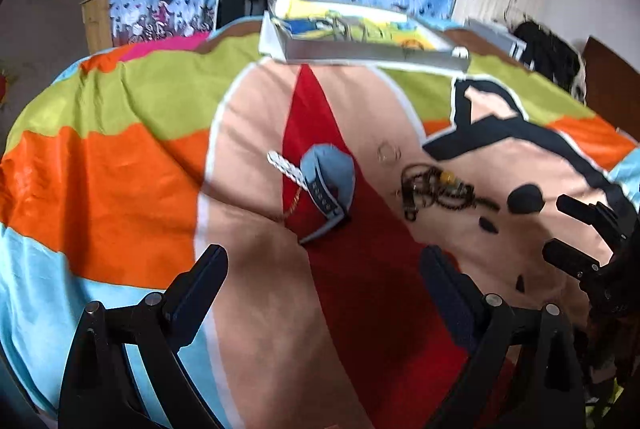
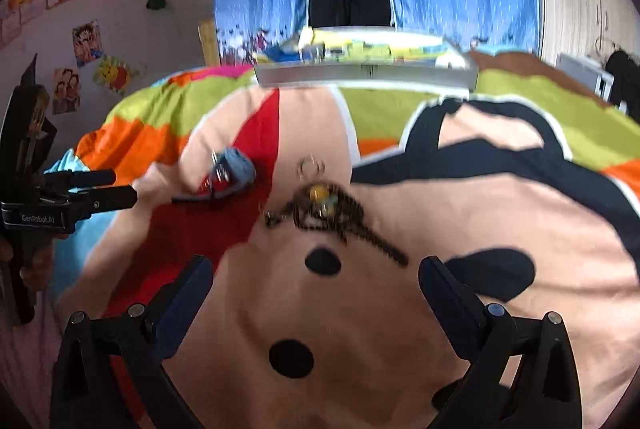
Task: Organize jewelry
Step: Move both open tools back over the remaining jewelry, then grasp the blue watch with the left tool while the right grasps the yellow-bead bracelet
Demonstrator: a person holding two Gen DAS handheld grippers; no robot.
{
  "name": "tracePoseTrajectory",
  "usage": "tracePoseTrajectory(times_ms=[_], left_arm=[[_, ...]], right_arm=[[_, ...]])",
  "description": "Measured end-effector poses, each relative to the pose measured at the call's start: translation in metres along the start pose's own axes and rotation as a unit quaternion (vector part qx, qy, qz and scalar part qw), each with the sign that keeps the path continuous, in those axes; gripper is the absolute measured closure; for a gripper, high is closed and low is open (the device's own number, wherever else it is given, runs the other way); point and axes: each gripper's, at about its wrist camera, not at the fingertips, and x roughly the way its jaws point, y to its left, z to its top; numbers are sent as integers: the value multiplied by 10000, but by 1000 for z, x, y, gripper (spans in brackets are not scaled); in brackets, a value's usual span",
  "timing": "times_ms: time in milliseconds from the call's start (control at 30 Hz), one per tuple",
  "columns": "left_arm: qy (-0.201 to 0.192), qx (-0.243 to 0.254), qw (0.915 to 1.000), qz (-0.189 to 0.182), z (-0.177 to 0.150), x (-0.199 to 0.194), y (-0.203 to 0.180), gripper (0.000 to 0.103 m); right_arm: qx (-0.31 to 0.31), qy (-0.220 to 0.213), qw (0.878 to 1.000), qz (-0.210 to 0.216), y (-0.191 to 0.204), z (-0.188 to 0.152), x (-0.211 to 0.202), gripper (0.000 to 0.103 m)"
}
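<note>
Through my left wrist camera, my left gripper (image 1: 322, 269) hangs over the bright cartoon bedspread (image 1: 120, 165) with its jaws wide apart and nothing between them. Ahead of it lies a blue wristband (image 1: 326, 185) on the red patch, with a silver link bracelet (image 1: 286, 167) poking out from beneath it on the left and a thin gold chain trailing below that. To the right sit a small clear ring (image 1: 389, 153) and, near it, a dark tangle of beaded necklaces (image 1: 436, 191) with a yellow bead in it. At the far edge of the bed stands the white tray (image 1: 360, 49), which I judge to be where the jewelry belongs. My other gripper shows at the right edge.

Through my right wrist camera, my right gripper (image 2: 316, 279) also has its jaws spread and empty, and the necklace tangle (image 2: 332, 215) lies just ahead of them, its dark tail pointing toward my right finger. The tray (image 2: 360, 75) is well beyond it.

I think the step is picking the first piece. To do it well I would come down on the thick middle of the tangle rather than the tail, so the strands lift together, and pinch shallow so I don't grab the cloth. Both views are blurred, so I would settle before closing.
</note>
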Motion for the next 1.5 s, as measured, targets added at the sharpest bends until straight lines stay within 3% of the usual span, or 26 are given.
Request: tracePoseTrajectory(times_ms=[167,467,600,733,800,1000,1100,1500], left_arm=[[30,-108,9999,-30,6,17,11,9],[-276,-398,9985,-260,29,39,27,10],[-161,-443,9978,-460,37,57,30,34],[59,-531,9962,-693,42,77,33,57],[179,-569,9952,-775,43,85,35,62],[518,-717,9920,-902,41,104,43,76],[602,-852,9894,-1014,40,107,49,78],[511,-670,9925,-888,39,100,42,90]], right_arm=[[173,158,9997,84,-6,-1,15,0],[288,187,9993,157,-18,20,45,4],[310,263,9989,214,-21,32,63,14],[324,399,9982,296,-23,43,82,32],[292,454,9981,282,-21,47,89,41],[117,736,9969,252,-15,49,111,61],[133,797,9964,254,-15,47,117,73],[167,508,9982,283,-13,46,96,77]])
